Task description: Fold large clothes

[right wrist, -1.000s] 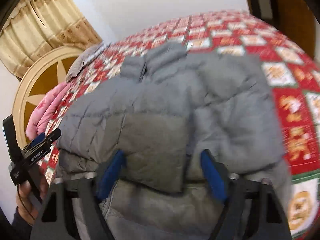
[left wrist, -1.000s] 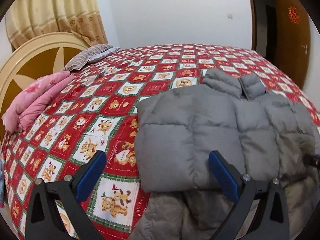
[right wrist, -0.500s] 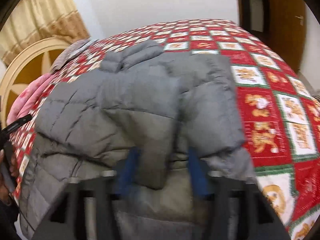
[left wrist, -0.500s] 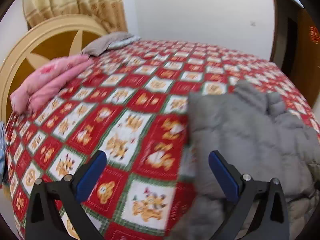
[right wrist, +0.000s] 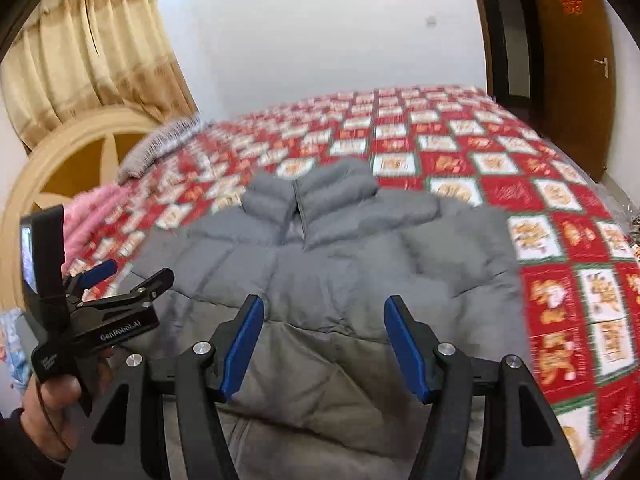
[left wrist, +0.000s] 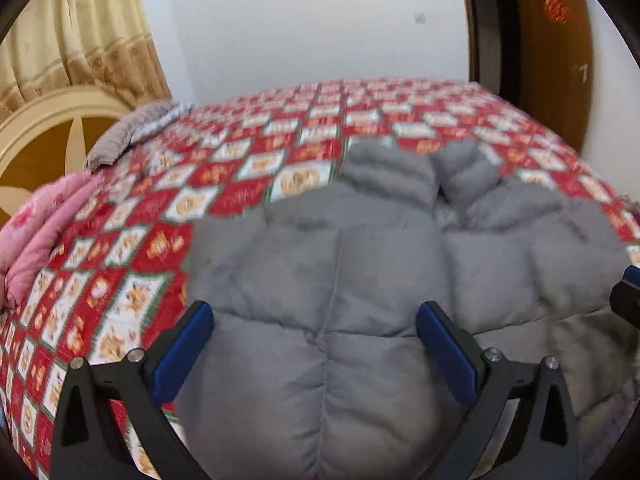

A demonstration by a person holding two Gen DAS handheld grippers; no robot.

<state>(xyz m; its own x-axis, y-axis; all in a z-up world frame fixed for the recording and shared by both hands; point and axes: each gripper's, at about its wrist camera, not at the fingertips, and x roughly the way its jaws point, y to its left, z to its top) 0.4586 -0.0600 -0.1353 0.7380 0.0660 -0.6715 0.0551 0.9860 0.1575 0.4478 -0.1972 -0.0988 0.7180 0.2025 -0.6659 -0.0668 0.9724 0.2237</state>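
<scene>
A grey puffer jacket (left wrist: pixel 360 264) (right wrist: pixel 340 248) lies on the red patterned bedspread (right wrist: pixel 460 160), collar at the far end and both sleeves folded over its front. My left gripper (left wrist: pixel 314 316) hovers open over the jacket's near left part, with nothing between its blue pads. Seen from the right wrist, the left gripper (right wrist: pixel 92 276) is held by a hand (right wrist: pixel 48 400) at the jacket's left edge. My right gripper (right wrist: pixel 325 304) stands open above the jacket's near middle, pads clear of the fabric. A bit of the right gripper (left wrist: pixel 628 292) shows at the left view's right edge.
A pink folded quilt (left wrist: pixel 36 232) and a grey striped pillow (left wrist: pixel 128 136) lie by the round cream headboard (right wrist: pixel 60 168) on the left. Beige curtains (right wrist: pixel 92 48) hang behind it. A brown door (right wrist: pixel 572 60) stands at the far right. The bedspread's far half is bare.
My right gripper let go of the folded sleeve it was closed around and drew back and up. My left gripper swung left over the bedspread, then back over the jacket.
</scene>
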